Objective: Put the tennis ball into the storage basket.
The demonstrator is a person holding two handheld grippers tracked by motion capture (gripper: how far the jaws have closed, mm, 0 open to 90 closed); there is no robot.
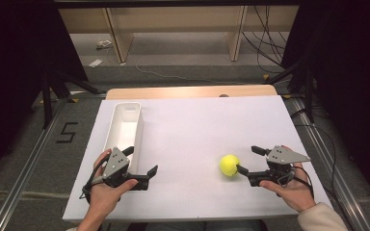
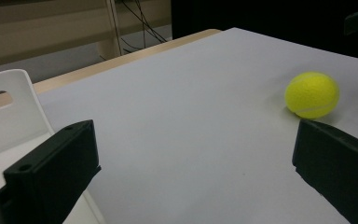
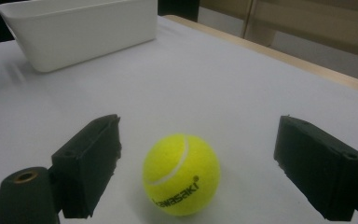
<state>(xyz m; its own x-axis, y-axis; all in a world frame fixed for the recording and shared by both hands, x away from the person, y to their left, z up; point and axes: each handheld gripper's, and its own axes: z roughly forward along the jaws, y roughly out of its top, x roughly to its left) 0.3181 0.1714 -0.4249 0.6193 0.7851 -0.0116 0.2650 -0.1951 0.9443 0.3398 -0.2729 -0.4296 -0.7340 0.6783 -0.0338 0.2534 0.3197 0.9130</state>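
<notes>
A yellow tennis ball (image 1: 229,165) lies on the white table sheet (image 1: 197,130), right of centre. My right gripper (image 1: 249,159) is held just to the right of it, pointing left, jaws open. In the right gripper view the ball (image 3: 182,174) sits on the sheet between the two black jaws of that gripper (image 3: 204,135), nearer the left one, and neither pad touches it. My left gripper (image 1: 140,160) is open with nothing in it at the near end of a long white bin (image 1: 118,126). From the left gripper (image 2: 191,163) the ball (image 2: 312,94) lies farther off to the right.
The white bin (image 2: 9,107) runs along the sheet's left side, and its inside looks empty. A wooden table edge (image 1: 192,91) shows beyond the sheet. Dark stands and cables surround the table on the floor.
</notes>
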